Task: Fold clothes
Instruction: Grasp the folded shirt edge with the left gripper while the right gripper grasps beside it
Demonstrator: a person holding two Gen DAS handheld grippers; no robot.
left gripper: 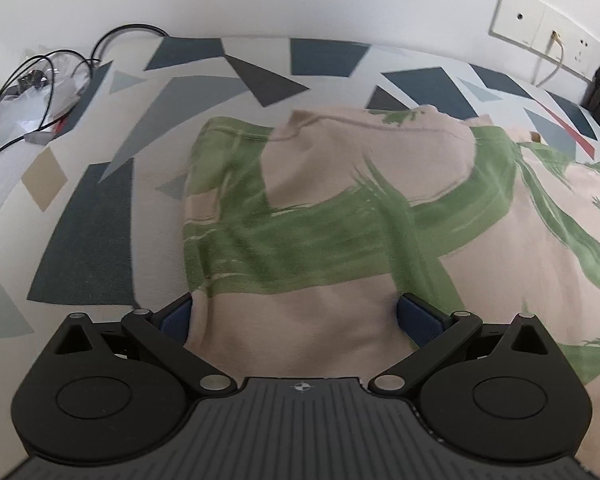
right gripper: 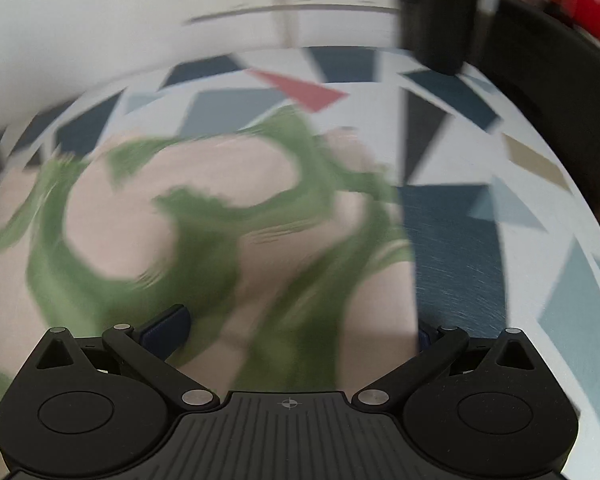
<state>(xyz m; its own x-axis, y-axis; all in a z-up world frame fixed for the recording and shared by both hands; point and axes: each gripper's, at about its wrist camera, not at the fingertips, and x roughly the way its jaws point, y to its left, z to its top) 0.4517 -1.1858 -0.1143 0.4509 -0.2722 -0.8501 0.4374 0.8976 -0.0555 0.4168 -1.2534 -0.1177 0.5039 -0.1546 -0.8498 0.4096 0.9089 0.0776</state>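
A pale pink garment (left gripper: 340, 208) with broad green brush strokes lies partly folded on a sheet printed with triangles (left gripper: 84, 240). My left gripper (left gripper: 298, 322) is open, its blue pads (left gripper: 176, 320) wide apart, and the garment's near edge bulges between them. The right wrist view is blurred by motion. There the same garment (right gripper: 204, 240) fills the left and middle. My right gripper (right gripper: 296, 332) is open too, with the cloth's right edge between its blue pads (right gripper: 168, 328). The fingertips are hidden under cloth in both views.
Black cables and small clutter (left gripper: 40, 76) lie at the sheet's far left corner. Wall sockets (left gripper: 540, 24) with a plugged cord sit at the back right. A dark object (right gripper: 436, 12) and a black curved edge (right gripper: 560, 100) stand at the far right.
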